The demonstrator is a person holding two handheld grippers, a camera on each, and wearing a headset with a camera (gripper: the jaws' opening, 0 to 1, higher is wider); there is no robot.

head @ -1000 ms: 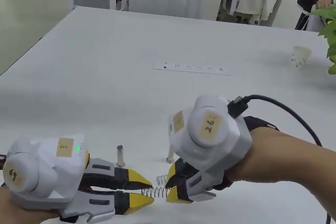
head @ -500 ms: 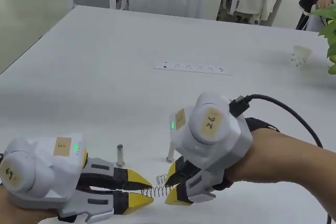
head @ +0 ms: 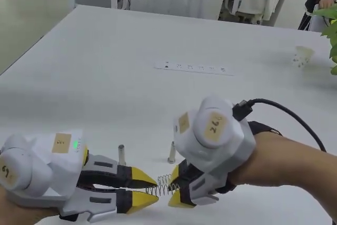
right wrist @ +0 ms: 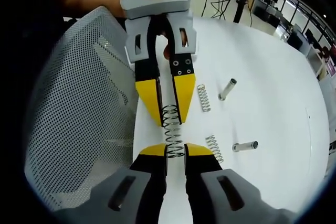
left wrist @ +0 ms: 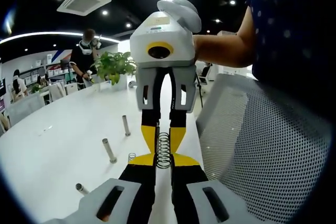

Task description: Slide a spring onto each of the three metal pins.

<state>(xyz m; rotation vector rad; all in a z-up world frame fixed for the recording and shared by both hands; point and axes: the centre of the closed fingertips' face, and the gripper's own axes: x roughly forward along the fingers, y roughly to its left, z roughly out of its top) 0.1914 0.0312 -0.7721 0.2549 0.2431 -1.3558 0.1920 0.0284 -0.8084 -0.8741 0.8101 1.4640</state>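
Note:
A thin steel spring (head: 163, 184) hangs level between my two grippers, just above the white table (head: 158, 104). The left gripper (head: 156, 191) is shut on one end and the right gripper (head: 172, 189) on the other, yellow tips facing each other. In the left gripper view the spring (left wrist: 164, 148) runs from my own tips (left wrist: 164, 160) to the right gripper (left wrist: 163, 141). Two short metal pins (head: 121, 154) (head: 171, 152) stand upright just behind the grippers. In the right gripper view two loose springs (right wrist: 203, 98) (right wrist: 213, 148) lie beside the pins (right wrist: 227, 88) (right wrist: 245, 146).
A white power strip (head: 194, 68) lies mid-table. A small white cup (head: 302, 55) and plant leaves (head: 330, 30) are at the far right. A mesh chair back (right wrist: 89, 108) is close behind the grippers, below the table edge. Chairs and desks stand beyond the table.
The grippers stay tip to tip on the spring. The spring now lies more level and looks slightly more drawn out. The pins have not moved.

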